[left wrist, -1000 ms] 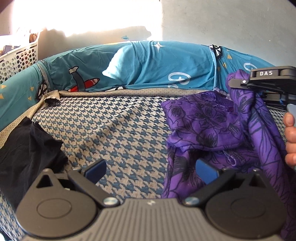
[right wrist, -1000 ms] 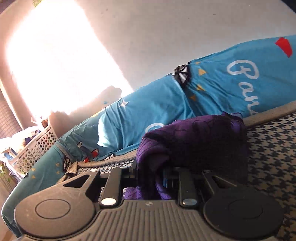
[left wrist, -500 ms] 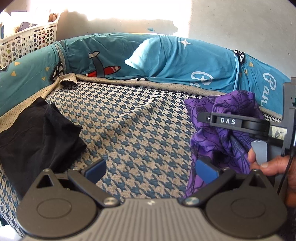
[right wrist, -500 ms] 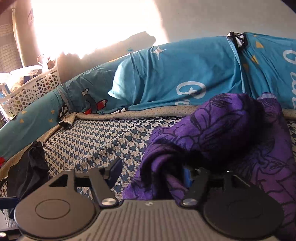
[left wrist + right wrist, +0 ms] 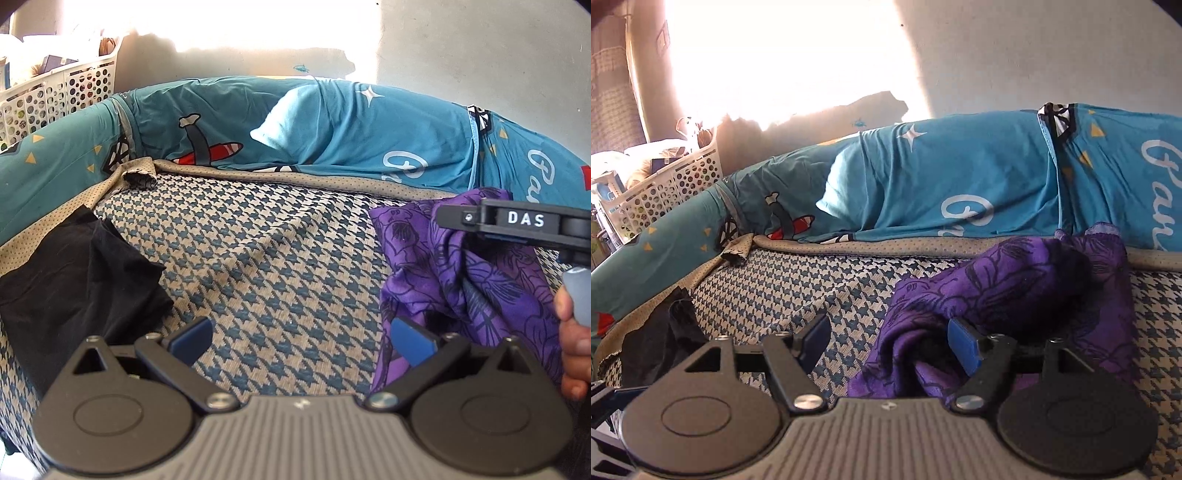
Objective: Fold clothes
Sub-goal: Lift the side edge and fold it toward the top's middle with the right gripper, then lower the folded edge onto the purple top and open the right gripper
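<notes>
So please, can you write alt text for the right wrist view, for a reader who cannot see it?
A crumpled purple floral garment lies on a houndstooth bed cover, and the open right gripper has one blue pad against its folds. Behind are teal printed pillows and a white basket; a black garment lies at left.

This is a home, most likely a bedroom or sitting room. A soft surface covered in blue-and-beige houndstooth woven fabric (image 5: 266, 258) fills the space, backed by long cushions in teal cotton printed with aeroplanes, stars and white script (image 5: 332, 136). A white perforated plastic laundry basket (image 5: 665, 192) stands at the far left, and sunlight falls across a plain plastered wall (image 5: 1034, 55).
</notes>
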Motion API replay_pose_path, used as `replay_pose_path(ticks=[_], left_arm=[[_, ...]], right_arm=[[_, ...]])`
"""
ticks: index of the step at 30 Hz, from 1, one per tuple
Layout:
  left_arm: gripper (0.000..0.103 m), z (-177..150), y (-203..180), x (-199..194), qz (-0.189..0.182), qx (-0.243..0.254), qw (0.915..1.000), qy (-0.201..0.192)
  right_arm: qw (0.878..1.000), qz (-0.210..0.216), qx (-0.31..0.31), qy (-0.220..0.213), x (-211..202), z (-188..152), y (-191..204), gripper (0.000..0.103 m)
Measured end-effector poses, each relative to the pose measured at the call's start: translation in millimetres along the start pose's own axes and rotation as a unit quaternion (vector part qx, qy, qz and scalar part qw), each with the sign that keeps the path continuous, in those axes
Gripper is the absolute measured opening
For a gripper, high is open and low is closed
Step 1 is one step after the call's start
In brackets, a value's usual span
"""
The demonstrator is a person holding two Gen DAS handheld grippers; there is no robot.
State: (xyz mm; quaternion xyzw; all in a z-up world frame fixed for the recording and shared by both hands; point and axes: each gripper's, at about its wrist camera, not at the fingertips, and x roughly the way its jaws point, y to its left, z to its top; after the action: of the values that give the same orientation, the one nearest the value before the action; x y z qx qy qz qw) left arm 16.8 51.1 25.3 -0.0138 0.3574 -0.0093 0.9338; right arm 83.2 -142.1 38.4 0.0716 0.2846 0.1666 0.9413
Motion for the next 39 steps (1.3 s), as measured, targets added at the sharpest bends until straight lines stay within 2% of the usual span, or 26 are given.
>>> replay_pose_path(ticks=[4,6,8,10,12,14,19,25,28,34,39], left_arm=[[0.103,0,-1,0,0.000,-0.001,1.0000,0.000],[0.103,0,-1,1,0.000,-0.001,1.0000,0.000],[0.103,0,-2,1,-0.001,-0.001,1.0000,0.001],[0.103,0,-2,1,-0.001,-0.002,1.0000,0.002],[0.103,0,-2,1,-0.002,-0.003,1.0000,0.003],[0.103,-1,-2,2,-0.003,-0.004,1.0000,0.004],[0.103,-1,-3,1,-0.007,-0.007,0.9999,0.006],[0.103,-2,-6,-2,-0.014,-0.004,0.9999,0.004],[0.103,-2,-9,-1,-0.019,-0.001,0.9998,0.007],[0.103,-3,-13,1,-0.029,-0.003,0.9994,0.017],[0.103,-3,-15,0,-0.029,-0.001,0.9995,0.014]], right_arm=[[1.000,-0.009,-0.014,-0.017,-19,8,-3,0.069],[0.999,-0.029,-0.020,-0.020,-24,10,-9,0.056],[0.999,-0.050,-0.008,-0.014,-22,10,-18,0.050],[0.998,-0.069,0.007,-0.005,-19,9,-28,0.039],[0.996,-0.086,0.026,0.014,-11,6,-38,0.023],[0.994,-0.100,0.038,0.030,-3,2,-45,0.020],[0.990,-0.129,0.050,0.039,12,-3,-53,0.020],[0.988,-0.145,0.052,0.034,29,0,-54,0.020],[0.990,-0.124,0.061,0.021,36,7,-54,0.020],[0.997,-0.051,0.050,-0.028,48,13,-37,0.020],[0.997,-0.042,0.063,-0.020,67,12,-37,0.020]])
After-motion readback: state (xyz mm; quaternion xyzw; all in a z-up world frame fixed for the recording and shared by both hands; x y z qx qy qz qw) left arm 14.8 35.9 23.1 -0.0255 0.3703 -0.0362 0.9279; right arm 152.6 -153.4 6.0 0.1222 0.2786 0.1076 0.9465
